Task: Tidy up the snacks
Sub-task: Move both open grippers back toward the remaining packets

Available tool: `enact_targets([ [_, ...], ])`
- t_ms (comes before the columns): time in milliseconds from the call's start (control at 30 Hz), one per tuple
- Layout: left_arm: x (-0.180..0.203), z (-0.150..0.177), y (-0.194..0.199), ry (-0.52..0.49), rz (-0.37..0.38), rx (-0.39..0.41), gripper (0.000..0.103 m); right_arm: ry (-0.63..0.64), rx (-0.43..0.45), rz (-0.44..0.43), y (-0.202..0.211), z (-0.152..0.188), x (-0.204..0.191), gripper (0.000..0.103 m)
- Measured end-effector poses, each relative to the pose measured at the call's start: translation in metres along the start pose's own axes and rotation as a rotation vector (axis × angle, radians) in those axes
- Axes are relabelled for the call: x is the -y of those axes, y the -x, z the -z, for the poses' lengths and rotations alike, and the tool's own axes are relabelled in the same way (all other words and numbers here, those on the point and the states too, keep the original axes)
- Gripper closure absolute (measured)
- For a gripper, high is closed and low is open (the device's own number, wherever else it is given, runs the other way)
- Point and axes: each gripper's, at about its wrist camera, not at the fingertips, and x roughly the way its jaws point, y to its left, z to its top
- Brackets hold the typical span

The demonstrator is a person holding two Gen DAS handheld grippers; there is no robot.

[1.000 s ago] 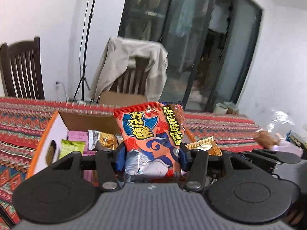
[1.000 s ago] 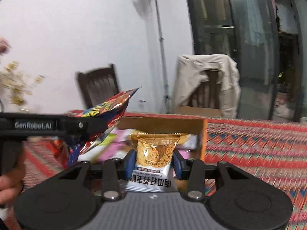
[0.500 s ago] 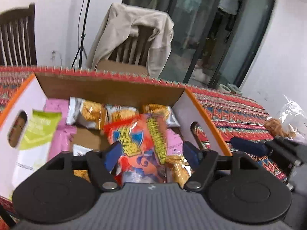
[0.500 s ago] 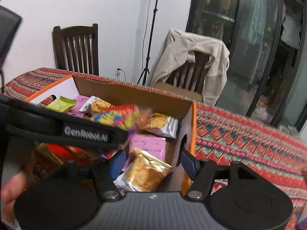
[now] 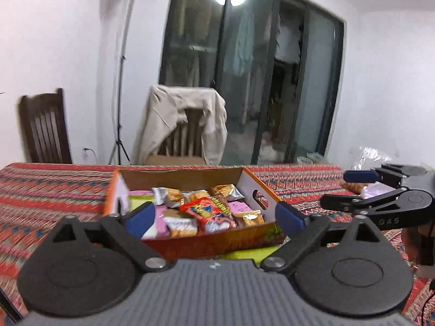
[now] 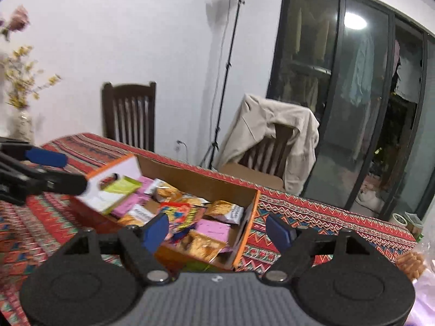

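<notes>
An orange and white cardboard box (image 5: pixel 267 190) sits on the patterned tablecloth and holds several snack packets. A red packet (image 5: pixel 209 212) lies in its middle, and a gold packet (image 6: pixel 201 244) lies near the front right corner. The box also shows in the right wrist view (image 6: pixel 251 217). My left gripper (image 5: pixel 214 221) is open and empty, held back above the box's near edge. My right gripper (image 6: pixel 217 231) is open and empty, above the box's near right side. Each gripper shows in the other's view, the right one (image 5: pixel 359 176) and the left one (image 6: pixel 46 157).
A chair draped with a beige jacket (image 5: pixel 185 125) stands behind the table, a dark wooden chair (image 5: pixel 44 130) to its left. A light stand (image 6: pixel 225 81) rises by the wall. A clear bag with snacks (image 6: pixel 410 265) lies on the table at the right. A vase of flowers (image 6: pixel 21 125) stands far left.
Both grippers opened and dropped their packets into the box, the left the red one, the right the gold one. Both then pulled back and up from the box.
</notes>
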Motion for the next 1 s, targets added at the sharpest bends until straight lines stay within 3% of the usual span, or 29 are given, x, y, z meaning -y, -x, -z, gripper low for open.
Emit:
enact_targets([
  [100,-0.005,0.033,0.048,0.008,-0.051,0.046,0.002,-0.028,0.051,-0.036,0.036,0.022,-0.009,0.016],
  [233,-0.010,0.080,0.088,0.046,-0.167,0.047,0.000,-0.074,0.038,-0.026,0.065,0.064,-0.023,0.016],
  [467,-0.024,0.150,0.121,0.141,-0.264,-0.081,0.000,-0.198,-0.055,-0.011,0.096,0.146,-0.048,0.016],
  [667,-0.012,0.164,0.139,0.114,-0.285,-0.085,0.000,-0.222,-0.052,0.014,0.128,0.188,-0.067,0.011],
  [1000,-0.004,0.156,0.117,0.117,-0.272,-0.107,0.000,-0.204,-0.048,0.018,0.139,0.189,-0.076,0.010],
])
